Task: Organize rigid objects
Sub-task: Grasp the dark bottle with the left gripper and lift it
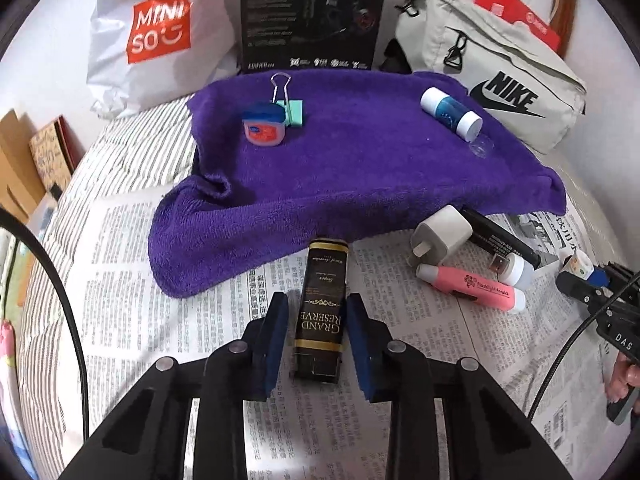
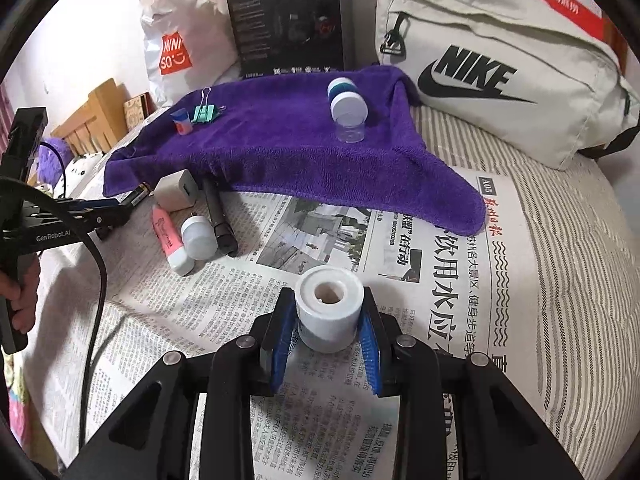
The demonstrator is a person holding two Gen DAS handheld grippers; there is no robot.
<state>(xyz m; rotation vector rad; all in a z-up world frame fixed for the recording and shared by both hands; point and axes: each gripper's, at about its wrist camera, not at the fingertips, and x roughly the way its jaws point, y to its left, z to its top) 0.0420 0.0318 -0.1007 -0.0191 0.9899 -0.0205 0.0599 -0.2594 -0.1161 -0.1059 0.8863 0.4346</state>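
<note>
While the left gripper (image 1: 316,336) brackets a black Grand Reserve box (image 1: 322,312) on the newspaper (image 1: 360,420), small gaps showing at both pads, the right gripper (image 2: 326,332) pinches a white cylinder (image 2: 330,312). Next, probably: close and carry both onto the purple towel (image 1: 360,168).

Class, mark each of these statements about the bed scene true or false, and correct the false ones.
1. The right claw grips a white roll. True.
2. The green binder clip lies on the newspaper. False: it lies on the purple towel.
3. A black and gold box sits between the left claw's pads. True.
4. The pink highlighter lies on the purple towel. False: it lies on the newspaper, beside the white charger.
5. The Nike bag is red. False: it is off-white.
</note>
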